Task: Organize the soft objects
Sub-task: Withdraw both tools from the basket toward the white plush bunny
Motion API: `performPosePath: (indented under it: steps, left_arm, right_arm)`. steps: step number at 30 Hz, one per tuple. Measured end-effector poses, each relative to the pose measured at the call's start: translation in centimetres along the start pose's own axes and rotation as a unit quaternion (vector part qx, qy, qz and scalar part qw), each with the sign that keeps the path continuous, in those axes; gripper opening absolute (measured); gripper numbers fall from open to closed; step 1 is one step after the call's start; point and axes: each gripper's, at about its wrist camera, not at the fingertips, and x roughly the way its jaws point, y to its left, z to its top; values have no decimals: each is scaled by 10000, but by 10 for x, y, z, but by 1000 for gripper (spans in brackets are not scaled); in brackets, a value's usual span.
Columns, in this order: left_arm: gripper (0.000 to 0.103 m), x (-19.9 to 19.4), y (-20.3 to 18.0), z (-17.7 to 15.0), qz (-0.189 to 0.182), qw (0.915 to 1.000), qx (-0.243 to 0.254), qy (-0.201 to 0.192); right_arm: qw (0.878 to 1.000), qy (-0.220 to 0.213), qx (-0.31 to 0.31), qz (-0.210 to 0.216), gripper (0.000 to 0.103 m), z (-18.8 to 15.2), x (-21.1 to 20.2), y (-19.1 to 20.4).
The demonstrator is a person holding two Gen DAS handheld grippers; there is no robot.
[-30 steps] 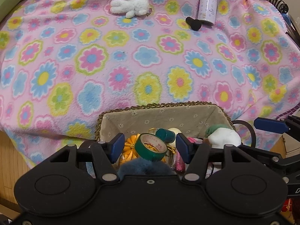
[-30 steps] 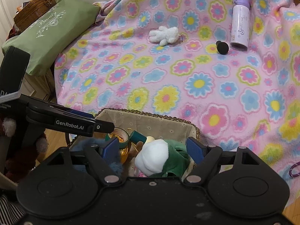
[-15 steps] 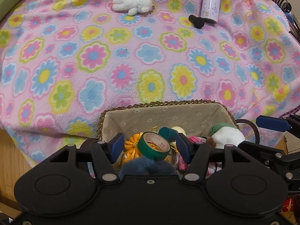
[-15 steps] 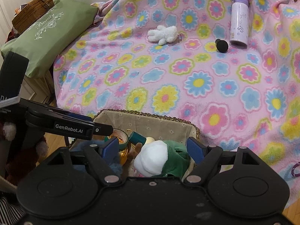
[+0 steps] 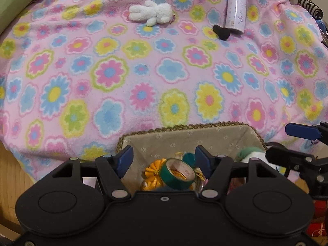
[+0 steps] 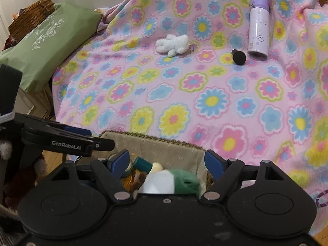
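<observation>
A white plush toy [image 5: 152, 13] lies far back on the flowered pink blanket [image 5: 143, 71]; it also shows in the right wrist view [image 6: 173, 44]. A fabric-lined basket [image 5: 184, 135] sits at the blanket's near edge, holding green tape [image 5: 177, 174], an orange bow [image 5: 152, 174] and a white-and-green soft toy [image 6: 170, 181]. My left gripper [image 5: 164, 158] is open and empty over the basket. My right gripper [image 6: 167, 161] is open and empty over the basket's right part, beside the left one.
A lilac bottle [image 5: 235, 6] and a small black knobbed object [image 5: 221, 32] lie at the back right of the blanket. A green pillow [image 6: 51, 47] and a wicker basket [image 6: 30, 18] are at the far left. Wooden floor [image 5: 12, 172] lies below the blanket's edge.
Both grippers have drawn back and tilted up a little, so the basket sits lower in view and more of the blanket shows. Both stay open and empty.
</observation>
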Motion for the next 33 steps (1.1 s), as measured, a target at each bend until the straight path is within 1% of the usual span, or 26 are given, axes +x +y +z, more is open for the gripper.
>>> performPosePath:
  steps: [5,10,15,20,26,28,31,33]
  left_arm:
    - [63,3,3,8,65,9998,32,-159]
    - [66,8,3,21,213,9988,132,-414]
    - [67,18,4,36,378,9966,255,-684]
    - [67,30,7,52,464,9940,307,-938]
    - [68,51,11,75,614,9878,341,-1388]
    - [69,61,13,85,656,9851,340,-1554]
    - [69,77,18,100,687,9813,244,-1780]
    - [69,88,22,108,695,9799,137,-1863]
  right_arm:
    - [9997,-173,93,-176,81,12,9,-8]
    - [9985,-354,184,-374,82,25,23,-16]
    - [9968,-506,293,-543,82,41,41,-27]
    - [9943,-660,385,-739,82,60,66,-38]
    - [9881,-1035,413,-1062,82,86,102,-54]
    - [9855,-1156,381,-1183,84,96,117,-59]
    - [9839,-1205,424,-1251,85,108,138,-69]
    - [9819,-1266,447,-1333,85,116,154,-77]
